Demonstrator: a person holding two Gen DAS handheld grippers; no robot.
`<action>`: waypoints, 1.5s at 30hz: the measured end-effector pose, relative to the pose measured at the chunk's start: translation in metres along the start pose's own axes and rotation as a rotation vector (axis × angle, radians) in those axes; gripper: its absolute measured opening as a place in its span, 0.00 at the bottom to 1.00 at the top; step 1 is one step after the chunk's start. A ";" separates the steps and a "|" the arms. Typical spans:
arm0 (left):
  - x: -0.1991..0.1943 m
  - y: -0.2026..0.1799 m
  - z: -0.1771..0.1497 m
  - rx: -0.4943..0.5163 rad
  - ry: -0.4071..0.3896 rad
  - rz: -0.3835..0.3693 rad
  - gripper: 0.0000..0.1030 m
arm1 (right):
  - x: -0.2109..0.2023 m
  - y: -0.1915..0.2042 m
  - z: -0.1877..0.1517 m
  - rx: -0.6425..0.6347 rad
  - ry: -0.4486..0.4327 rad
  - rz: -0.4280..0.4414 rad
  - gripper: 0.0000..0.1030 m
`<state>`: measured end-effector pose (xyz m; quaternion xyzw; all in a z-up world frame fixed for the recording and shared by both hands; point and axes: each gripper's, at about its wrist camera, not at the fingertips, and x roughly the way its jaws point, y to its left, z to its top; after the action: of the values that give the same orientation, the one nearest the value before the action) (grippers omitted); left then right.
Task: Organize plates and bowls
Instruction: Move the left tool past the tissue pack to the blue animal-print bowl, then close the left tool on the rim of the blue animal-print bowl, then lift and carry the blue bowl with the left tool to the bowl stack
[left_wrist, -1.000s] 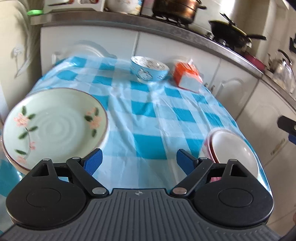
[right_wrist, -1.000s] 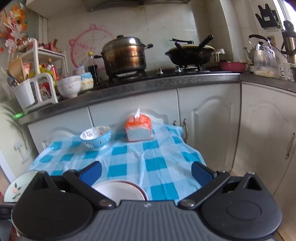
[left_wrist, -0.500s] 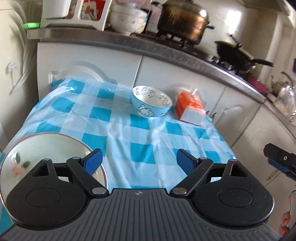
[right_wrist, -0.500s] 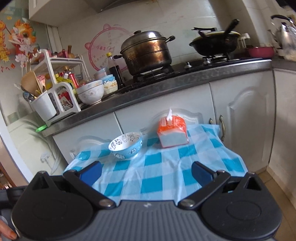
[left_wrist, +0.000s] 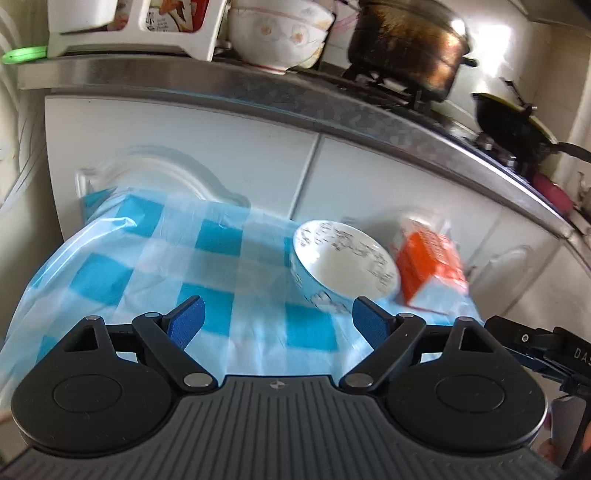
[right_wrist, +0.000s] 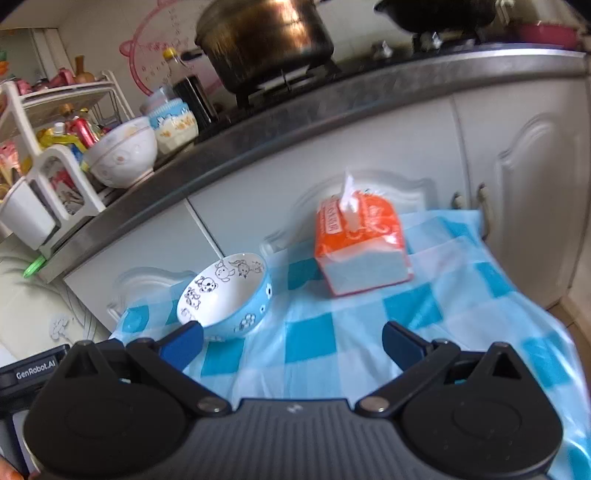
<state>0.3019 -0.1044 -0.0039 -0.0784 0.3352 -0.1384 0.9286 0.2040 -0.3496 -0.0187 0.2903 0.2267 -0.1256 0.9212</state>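
A blue bowl (left_wrist: 343, 266) with cartoon animals on its white inside stands near the far edge of the blue checked tablecloth (left_wrist: 221, 295). It also shows in the right wrist view (right_wrist: 227, 295). My left gripper (left_wrist: 275, 321) is open and empty, just short of the bowl, which lies ahead to the right. My right gripper (right_wrist: 291, 341) is open and empty, with the bowl just beyond its left finger. The plates are out of view.
An orange tissue pack (right_wrist: 360, 243) stands right of the bowl, also seen in the left wrist view (left_wrist: 430, 269). White cabinet doors (left_wrist: 184, 147) and a grey counter edge (right_wrist: 295, 122) rise behind the table. White bowls (right_wrist: 123, 151), a pot (right_wrist: 264, 40) and a rack (right_wrist: 44, 184) sit on the counter.
Both grippers have moved forward toward the far end of the table. The flowered plate and the red-rimmed plates have dropped out of view. The blue bowl and tissue pack look much closer.
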 end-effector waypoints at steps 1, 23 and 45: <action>0.009 0.000 0.003 -0.002 0.005 0.002 1.00 | 0.009 -0.001 0.003 0.004 0.004 0.008 0.99; 0.120 -0.004 0.027 -0.066 0.165 -0.034 0.50 | 0.129 -0.006 0.033 0.138 0.204 0.194 0.54; 0.071 -0.011 0.008 -0.043 0.160 -0.088 0.17 | 0.098 0.008 0.025 0.161 0.236 0.204 0.39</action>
<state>0.3572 -0.1365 -0.0383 -0.1017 0.4075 -0.1775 0.8900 0.3003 -0.3676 -0.0452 0.3971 0.2917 -0.0144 0.8701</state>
